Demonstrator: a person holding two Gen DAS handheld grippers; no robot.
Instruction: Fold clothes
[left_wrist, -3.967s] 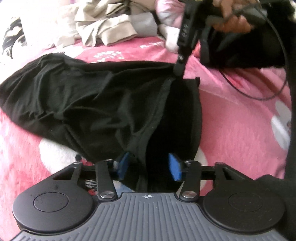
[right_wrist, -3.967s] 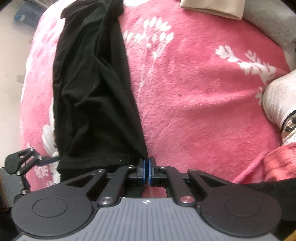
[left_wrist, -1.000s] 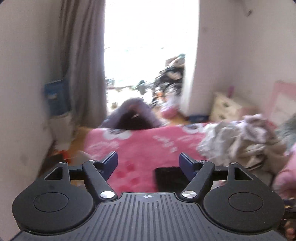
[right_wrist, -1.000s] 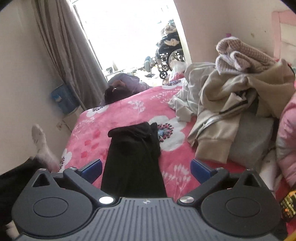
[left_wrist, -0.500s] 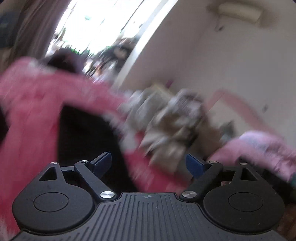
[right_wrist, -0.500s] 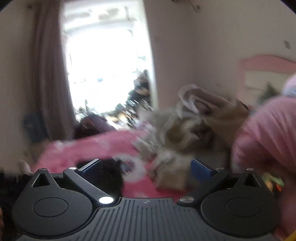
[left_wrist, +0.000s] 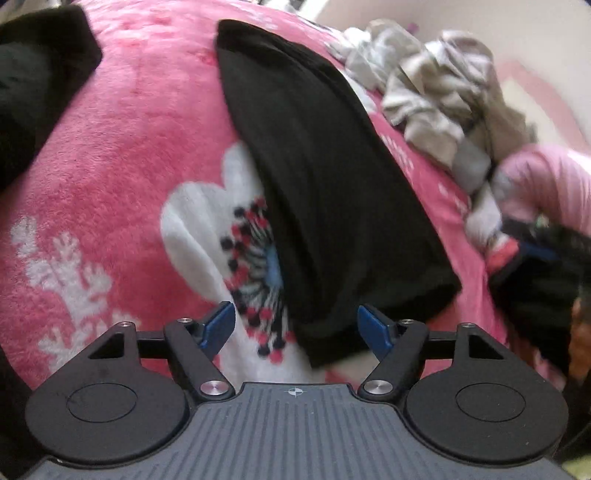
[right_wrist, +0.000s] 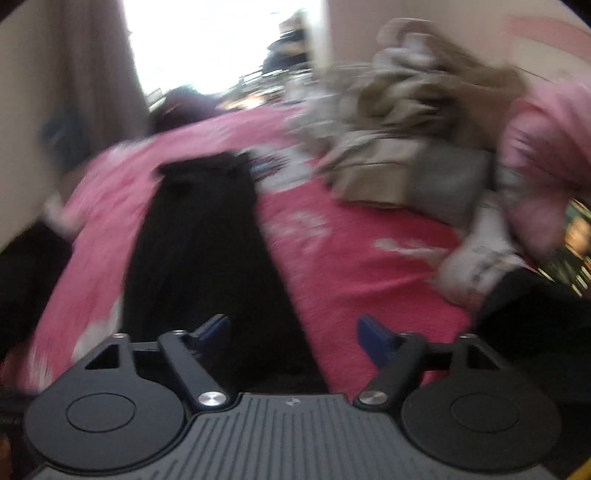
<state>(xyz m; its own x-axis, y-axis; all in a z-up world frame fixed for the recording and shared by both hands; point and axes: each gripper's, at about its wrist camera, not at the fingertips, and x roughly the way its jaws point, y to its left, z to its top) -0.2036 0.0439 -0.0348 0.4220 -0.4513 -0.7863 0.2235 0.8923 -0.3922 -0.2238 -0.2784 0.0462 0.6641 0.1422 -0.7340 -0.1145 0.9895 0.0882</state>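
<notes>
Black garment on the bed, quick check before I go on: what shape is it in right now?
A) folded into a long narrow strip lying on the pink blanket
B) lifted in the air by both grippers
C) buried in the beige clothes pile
A: the black garment lies as a long narrow strip on the pink blanket, apart from the beige clothes pile, with neither gripper's pads pressing on it.

No text, label, brand or number was legible in either view; the blanket (left_wrist: 122, 155) bore only flower and leaf patterns, and blur hid finer detail.

Folded garment (left_wrist: 332, 177) lies on blanket (left_wrist: 122, 177) before my fingers; clothes heap (left_wrist: 443, 85), seemingly unfolded, behind-right.
</notes>
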